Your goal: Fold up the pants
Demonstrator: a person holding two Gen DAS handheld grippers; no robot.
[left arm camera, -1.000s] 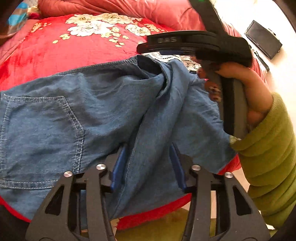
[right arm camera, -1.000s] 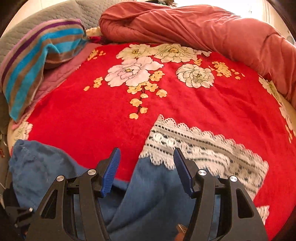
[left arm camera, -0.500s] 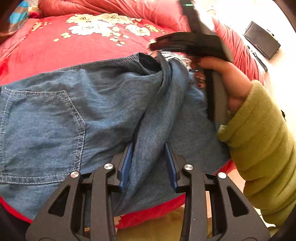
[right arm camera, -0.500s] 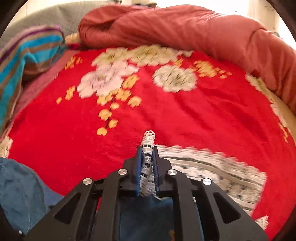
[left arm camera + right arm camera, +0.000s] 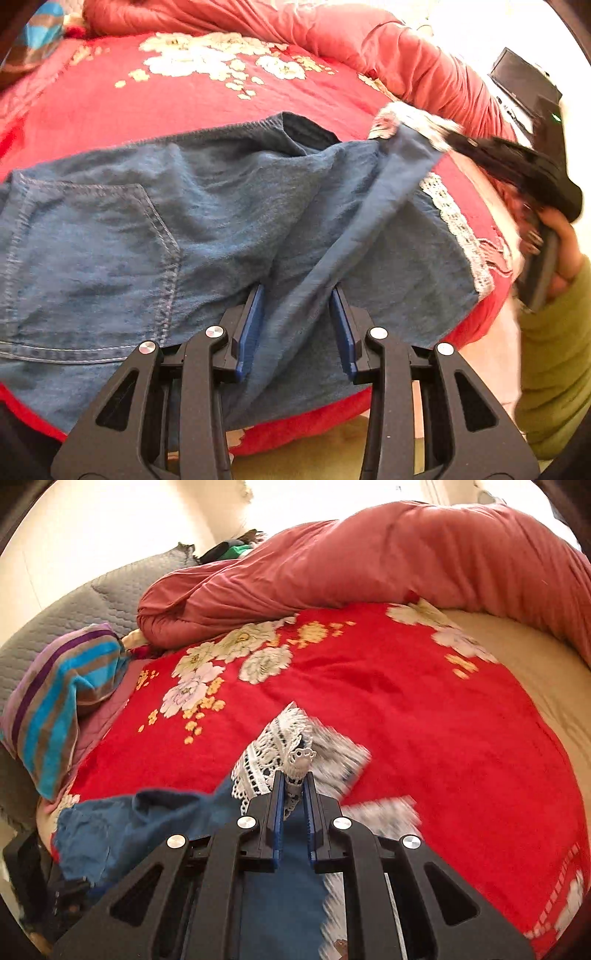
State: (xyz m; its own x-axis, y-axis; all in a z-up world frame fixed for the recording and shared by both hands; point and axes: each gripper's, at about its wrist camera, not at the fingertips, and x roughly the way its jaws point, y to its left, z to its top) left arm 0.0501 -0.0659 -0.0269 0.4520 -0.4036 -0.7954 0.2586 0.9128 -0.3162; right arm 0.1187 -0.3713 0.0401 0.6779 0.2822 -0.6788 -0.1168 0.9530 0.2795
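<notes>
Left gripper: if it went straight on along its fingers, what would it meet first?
Probably the raised fold of the denim pants running between the open fingers of the left gripper; it already lies in the gap. How far above the cloth the fingers sit is unclear.

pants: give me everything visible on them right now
The pants are blue denim-look fabric with a white lace hem on each leg end and a stitched patch pocket. They lie spread and wrinkled across the red floral blanket, one edge hanging over the bed's side. The right gripper is shut on the lace hem, lifting that leg into a taut ridge. The left gripper is open, jaws straddling that ridge.
</notes>
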